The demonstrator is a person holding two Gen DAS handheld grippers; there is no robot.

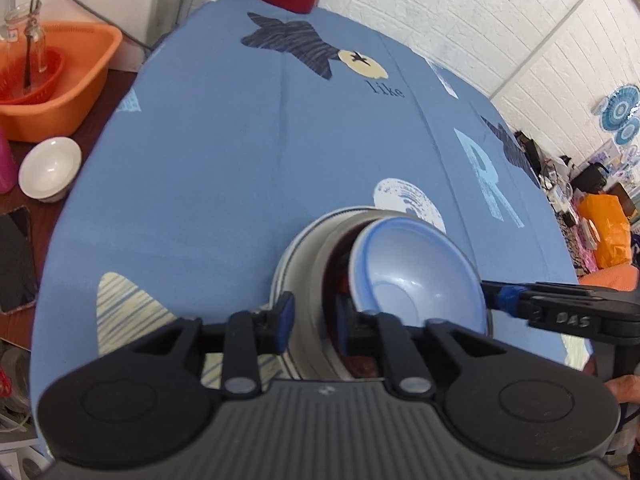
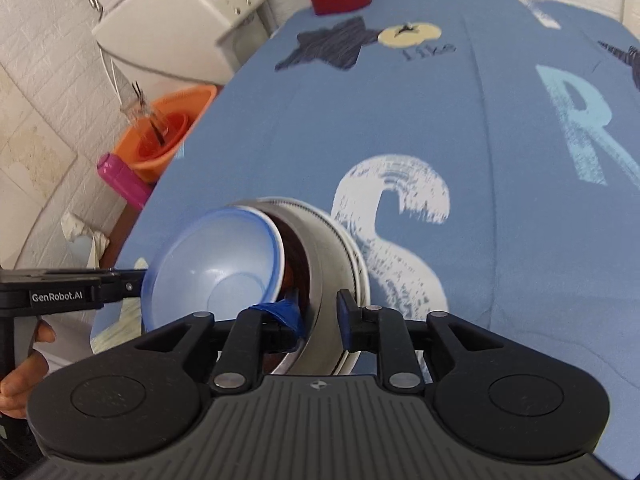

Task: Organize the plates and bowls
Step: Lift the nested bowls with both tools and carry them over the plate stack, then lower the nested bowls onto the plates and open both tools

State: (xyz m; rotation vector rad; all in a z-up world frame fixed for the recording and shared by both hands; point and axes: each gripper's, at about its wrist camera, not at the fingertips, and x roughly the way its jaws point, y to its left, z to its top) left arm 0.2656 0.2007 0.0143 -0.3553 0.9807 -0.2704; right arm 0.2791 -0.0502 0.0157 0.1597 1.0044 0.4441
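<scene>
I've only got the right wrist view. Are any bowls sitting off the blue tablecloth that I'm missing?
Observer: Yes. A small white ceramic bowl stands upright off the cloth, beside the orange plastic basin.
Operator: Is anything lying near it?
Observer: A dark flat device, likely a phone, lies just on the camera side of that bowl.
Operator: Where is the left claw placed?
Observer: The left claw straddles the wall of the round steel bowl, with one finger inside and one outside.
</scene>
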